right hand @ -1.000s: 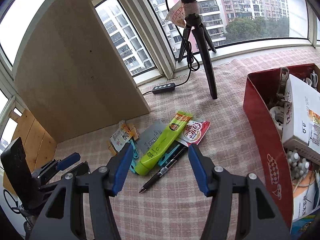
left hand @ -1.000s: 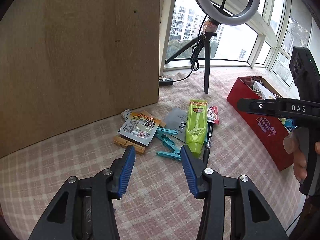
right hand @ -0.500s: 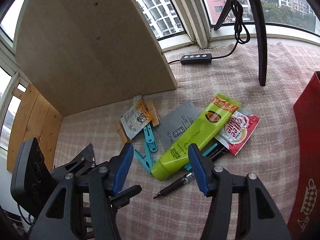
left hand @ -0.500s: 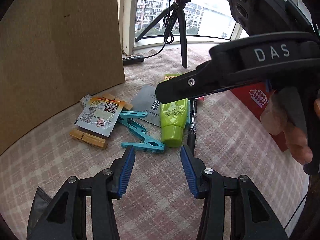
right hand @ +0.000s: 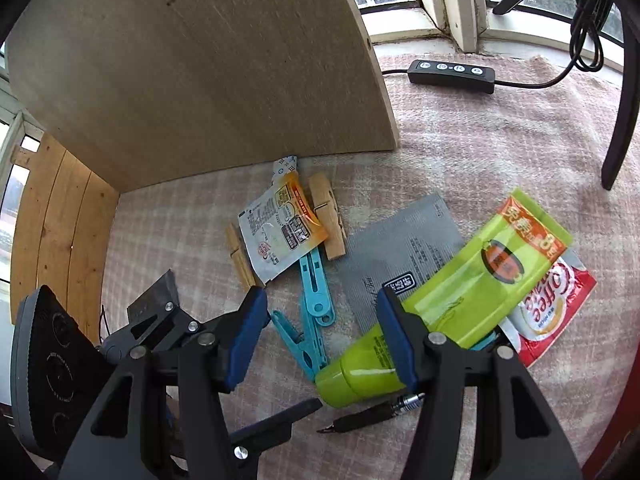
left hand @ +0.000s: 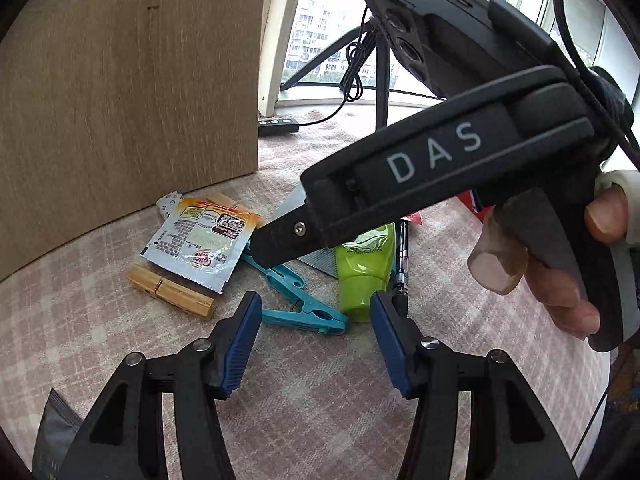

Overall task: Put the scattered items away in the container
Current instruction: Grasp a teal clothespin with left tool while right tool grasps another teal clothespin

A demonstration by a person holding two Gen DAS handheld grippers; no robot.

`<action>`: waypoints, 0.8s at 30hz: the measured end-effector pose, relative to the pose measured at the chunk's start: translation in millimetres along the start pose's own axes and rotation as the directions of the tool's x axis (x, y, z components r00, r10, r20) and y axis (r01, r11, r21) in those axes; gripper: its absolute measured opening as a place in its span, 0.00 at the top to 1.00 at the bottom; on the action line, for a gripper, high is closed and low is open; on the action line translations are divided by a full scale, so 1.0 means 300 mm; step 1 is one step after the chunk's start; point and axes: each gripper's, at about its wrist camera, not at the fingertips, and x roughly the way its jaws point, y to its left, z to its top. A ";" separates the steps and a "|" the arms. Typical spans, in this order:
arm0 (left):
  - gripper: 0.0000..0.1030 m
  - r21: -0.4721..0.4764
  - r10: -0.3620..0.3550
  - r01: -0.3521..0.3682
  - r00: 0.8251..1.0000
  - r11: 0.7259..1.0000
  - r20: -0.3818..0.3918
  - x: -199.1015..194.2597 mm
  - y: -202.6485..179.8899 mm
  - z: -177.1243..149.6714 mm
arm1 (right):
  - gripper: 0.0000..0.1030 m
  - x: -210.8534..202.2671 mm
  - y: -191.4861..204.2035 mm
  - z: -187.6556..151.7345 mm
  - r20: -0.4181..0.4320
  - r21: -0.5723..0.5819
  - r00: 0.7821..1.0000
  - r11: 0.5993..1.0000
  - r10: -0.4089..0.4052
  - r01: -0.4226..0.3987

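Left wrist view has the left gripper (left hand: 314, 338) low over the pink checked cloth (left hand: 80, 340), its blue pads spread and still opening, with nothing between them. Just ahead of its tips lies a teal clothes peg (left hand: 304, 314); ahead and to the left sits a wooden clothes peg (left hand: 172, 292) under the edge of a white and orange sachet (left hand: 200, 240), and ahead to the right stands the cap end of a green tube (left hand: 362, 276) with a black pen (left hand: 402, 272) beside it. Above these the right-hand tool crosses the view, a hand (left hand: 560, 264) wrapped around its grip. Seen from the right wrist, the right gripper (right hand: 320, 338) hangs with its pads apart and empty; the teal pegs (right hand: 316, 308) lie between and just beyond the tips, the green tube (right hand: 460, 300) passes behind the right finger, the pen (right hand: 372, 414) lies nearer than the tube, and a grey packet (right hand: 404, 256) and a red coffee sachet (right hand: 548, 308) lie farther out to the right. At the far lower right edge a dark red strip shows, possibly the container, though I cannot tell.
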 end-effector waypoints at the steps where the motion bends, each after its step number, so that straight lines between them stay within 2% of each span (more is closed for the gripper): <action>1: 0.48 -0.009 -0.004 0.004 1.000 1.000 0.005 0.000 0.003 0.000 | 0.48 0.006 -0.002 0.005 -0.002 0.002 1.000 1.000 0.001 -0.001; 4: 0.46 -0.016 -0.004 0.005 1.000 1.000 0.012 0.001 0.003 0.002 | 0.60 0.024 -0.005 0.016 -0.022 -0.008 1.000 1.000 0.002 -0.003; 7: 0.42 -0.009 -0.011 0.012 1.000 1.000 0.011 0.000 -0.004 0.004 | 0.63 0.030 0.005 0.020 -0.032 -0.034 0.999 0.999 -0.008 0.007; 10: 0.39 -0.009 -0.004 0.004 1.000 1.000 0.006 0.002 -0.009 0.004 | 0.80 0.034 -0.001 0.022 -0.034 -0.035 0.999 0.999 -0.020 0.019; 11: 0.39 -0.010 0.000 0.000 1.000 1.000 0.004 -0.001 -0.010 0.004 | 0.83 0.031 -0.009 0.023 -0.031 -0.028 0.999 0.999 -0.020 0.019; 16: 0.37 -0.012 0.019 -0.019 1.000 1.000 -0.001 -0.004 -0.004 0.000 | 0.84 0.006 -0.048 0.023 -0.010 0.015 1.000 1.000 0.014 -0.014; 20: 0.37 0.003 0.005 -0.005 1.000 1.000 -0.015 0.010 -0.023 -0.005 | 0.85 -0.022 -0.062 0.020 0.005 0.030 1.000 0.999 0.028 -0.028; 24: 0.43 0.053 0.025 -0.023 0.999 0.998 -0.026 0.027 -0.062 -0.012 | 0.87 -0.047 -0.066 0.010 0.018 0.036 0.999 0.999 0.029 -0.030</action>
